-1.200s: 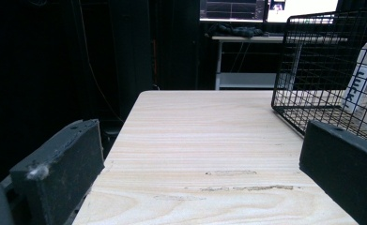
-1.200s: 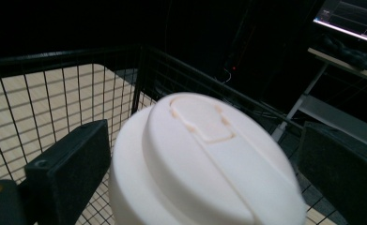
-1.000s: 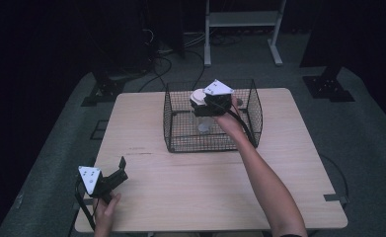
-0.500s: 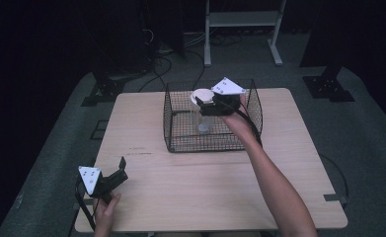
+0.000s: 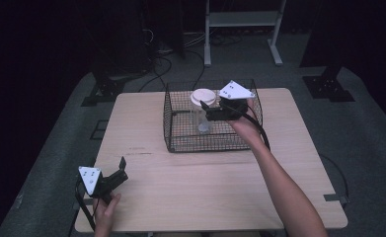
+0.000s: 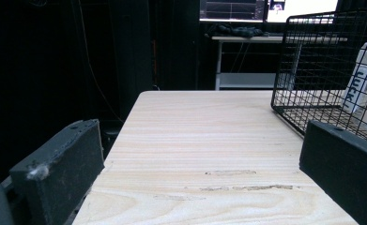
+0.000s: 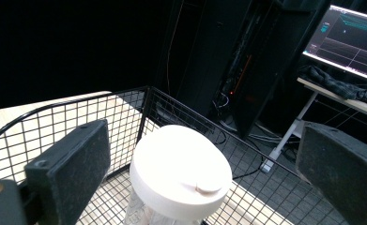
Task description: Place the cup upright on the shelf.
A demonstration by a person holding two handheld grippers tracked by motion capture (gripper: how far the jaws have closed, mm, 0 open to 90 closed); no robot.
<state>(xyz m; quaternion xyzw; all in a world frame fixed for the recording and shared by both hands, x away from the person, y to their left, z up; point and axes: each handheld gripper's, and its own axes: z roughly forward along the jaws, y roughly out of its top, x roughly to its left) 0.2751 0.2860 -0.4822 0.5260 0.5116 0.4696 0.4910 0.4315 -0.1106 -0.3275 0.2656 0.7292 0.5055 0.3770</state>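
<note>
So my right gripper (image 5: 206,109) is up over the black wire basket (image 5: 180,143) that sits toward the far side of the wooden table (image 5: 205,182). Its jaws are spread wide apart with nothing between them. In the right gripper view they sit on either side of a clear plastic jar with a wide white lid (image 7: 180,171), but neither pad is touching it, the lid is just hanging out in the gap below them. The jar (image 5: 202,111) stands upright inside the basket, roughly in the middle, toward the back wall. My right arm reaches in from the bottom right, and the grey three-cornered plate rides on top of that gripper, with the cable trailing back along my forearm.

My left gripper (image 5: 121,168) is way off at the near left corner of the table, well apart from the basket. It's released too, jaws wide, just bare wood grain between them in the left gripper view, with a couple of scuff marks (image 6: 230,180) on the tabletop ahead. The basket (image 6: 312,70) shows at the right edge there, with something white and lettered behind the mesh, can't tell what it is
</note>
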